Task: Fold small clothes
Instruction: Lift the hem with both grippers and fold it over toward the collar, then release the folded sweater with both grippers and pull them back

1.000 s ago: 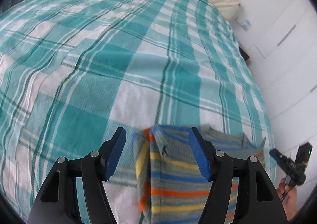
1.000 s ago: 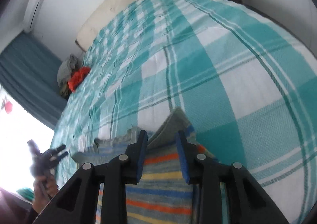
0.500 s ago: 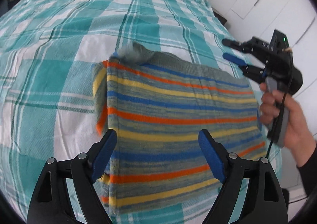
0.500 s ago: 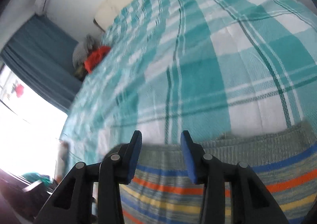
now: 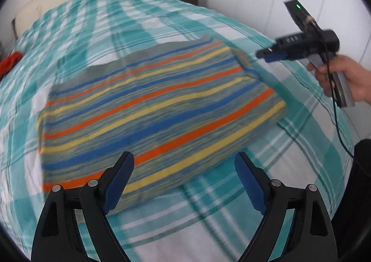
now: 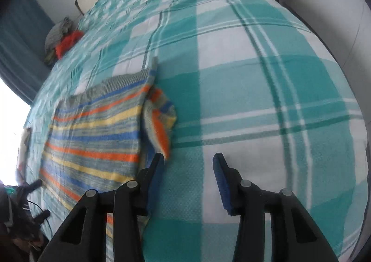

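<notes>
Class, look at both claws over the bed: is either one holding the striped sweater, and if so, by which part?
Nothing is held. The left claw and right claw are both open, and the striped sweater lies folded on the bed.

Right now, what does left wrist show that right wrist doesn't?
Left wrist only: the person's hand holding the right tool by the striped garment, seen whole.

Right wrist only: a loose flap sticking out on the garment's right side, and a grey pile beside the red cloth.

Both: garment flat on the plaid blanket, both tools open, holding nothing.
</notes>
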